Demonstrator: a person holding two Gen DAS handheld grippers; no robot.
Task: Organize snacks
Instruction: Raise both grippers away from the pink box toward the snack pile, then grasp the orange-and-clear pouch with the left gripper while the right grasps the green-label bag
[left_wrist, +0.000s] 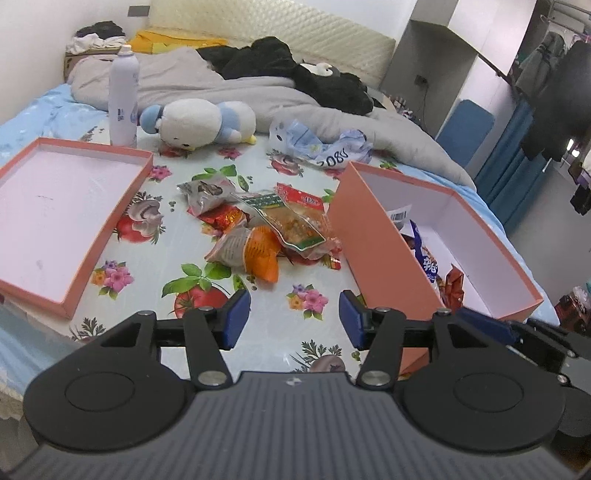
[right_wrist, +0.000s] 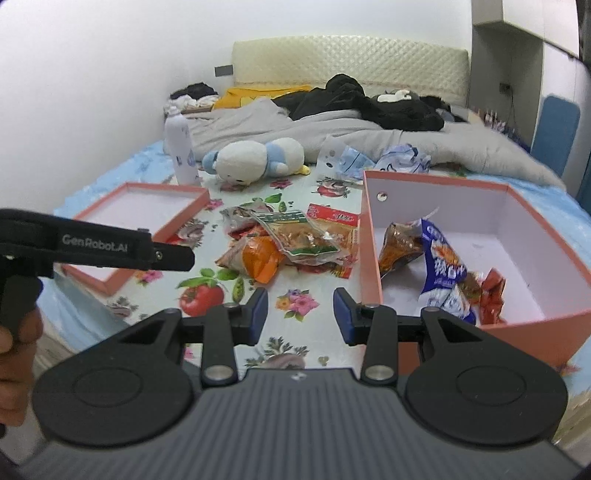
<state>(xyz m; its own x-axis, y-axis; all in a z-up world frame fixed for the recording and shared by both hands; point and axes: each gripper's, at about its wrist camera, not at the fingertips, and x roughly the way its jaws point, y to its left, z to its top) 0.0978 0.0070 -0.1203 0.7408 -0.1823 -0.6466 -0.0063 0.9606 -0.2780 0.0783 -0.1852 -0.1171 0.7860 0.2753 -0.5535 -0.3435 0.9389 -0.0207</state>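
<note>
Right gripper (right_wrist: 300, 315) spread wide, holding nothing, above the flowered cloth (right_wrist: 218, 325). Loose snack packets (right_wrist: 291, 243) piled ahead. Salmon box (right_wrist: 373, 258) to the right, blue packet (right_wrist: 443, 266) inside.

Left gripper (left_wrist: 294, 319) held low and level, its 2 blue-padded fingers (left_wrist: 236, 317) spread wide apart, gripping nothing. Right gripper (right_wrist: 300, 317) likewise level, jaws parted wide and empty. Seen from the right wrist view, black body of the left gripper reaching in from the left edge, with the left hand (right_wrist: 14, 354) wrapped around its handle.
</note>
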